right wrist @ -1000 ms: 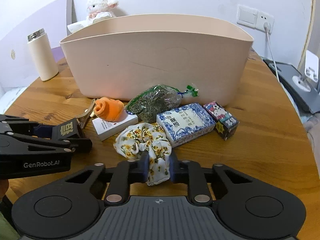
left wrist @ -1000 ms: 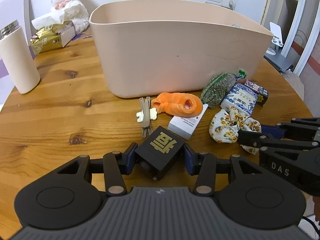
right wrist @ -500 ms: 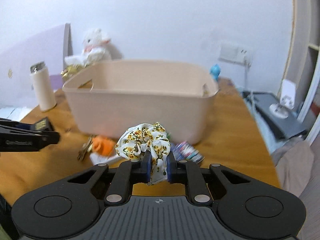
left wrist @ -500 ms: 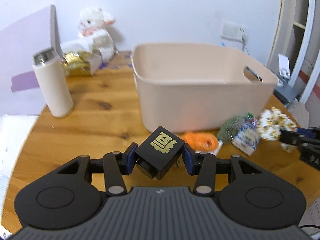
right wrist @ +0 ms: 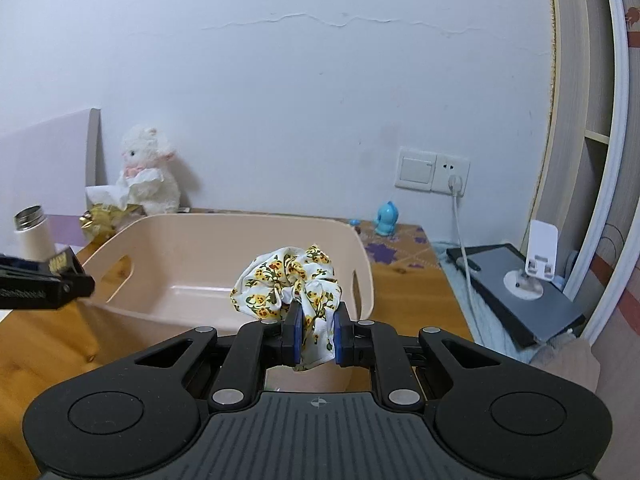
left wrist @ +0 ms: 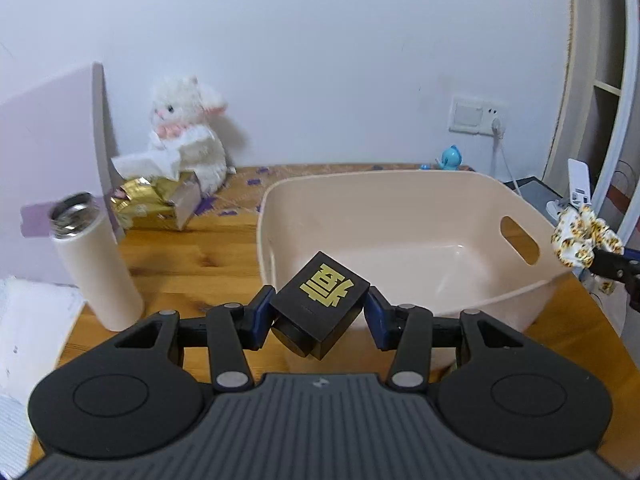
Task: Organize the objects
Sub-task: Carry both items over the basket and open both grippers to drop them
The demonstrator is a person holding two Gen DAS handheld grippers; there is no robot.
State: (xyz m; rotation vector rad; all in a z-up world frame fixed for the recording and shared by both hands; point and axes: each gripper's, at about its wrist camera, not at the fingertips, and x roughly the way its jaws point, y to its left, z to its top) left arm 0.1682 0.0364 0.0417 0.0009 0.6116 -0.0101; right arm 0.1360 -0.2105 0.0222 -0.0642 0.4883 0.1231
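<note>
Where both grippers sat low over the table a second ago, they are now raised above the beige bin [left wrist: 400, 216]. The left gripper [left wrist: 320, 316] pinches a black box [left wrist: 320, 304] over the bin's near-left rim. The right gripper [right wrist: 315, 334] clamps a floral scrunchie [right wrist: 288, 280] above its near wall.

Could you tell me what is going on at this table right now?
A person is tidying small items into the beige bin. The left tool grips a black box near the bin's front rim, and the right tool grips a floral scrunchie at the bin's right side. The visible part of the bin holds nothing.
</note>
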